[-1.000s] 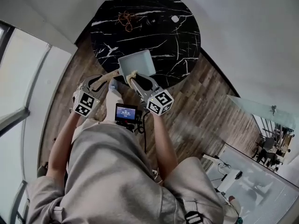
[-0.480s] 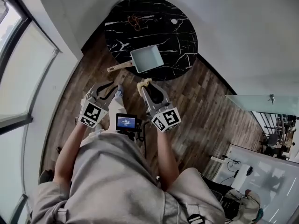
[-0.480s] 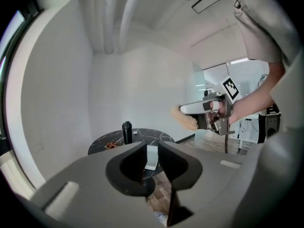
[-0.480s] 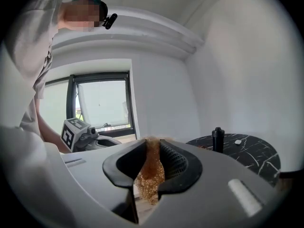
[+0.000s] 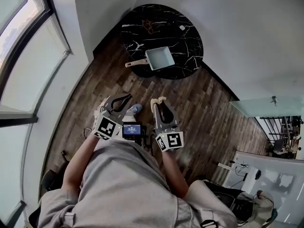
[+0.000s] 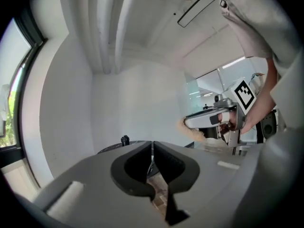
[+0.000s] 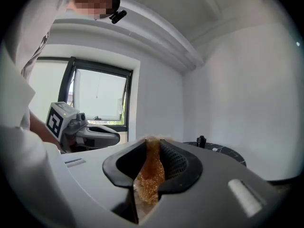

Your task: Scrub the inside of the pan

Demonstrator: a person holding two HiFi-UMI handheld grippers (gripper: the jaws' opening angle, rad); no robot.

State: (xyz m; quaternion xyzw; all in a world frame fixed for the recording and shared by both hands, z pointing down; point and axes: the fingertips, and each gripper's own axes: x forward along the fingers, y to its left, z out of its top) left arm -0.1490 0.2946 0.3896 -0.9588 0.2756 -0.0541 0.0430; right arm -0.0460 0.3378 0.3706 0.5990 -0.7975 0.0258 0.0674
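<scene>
The pan point(image 5: 160, 58) sits on the round black surface point(image 5: 190, 46) at upper centre, wooden floor point(image 5: 190, 99) between it and both tools. The left tool point(image 6: 152, 146) is closing on nothing; the right tool point(image 7: 153, 145) clenches a scrubber point(image 7: 150, 172).

pan point(image 5: 159, 58) sq, on blk table point(image 5: 187, 39) | scourer point(image 7: 151, 175) golden, in R claw point(image 7: 152, 145)

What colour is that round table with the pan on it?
The table is black with white marble-like veins; the head view shows it best.
</scene>
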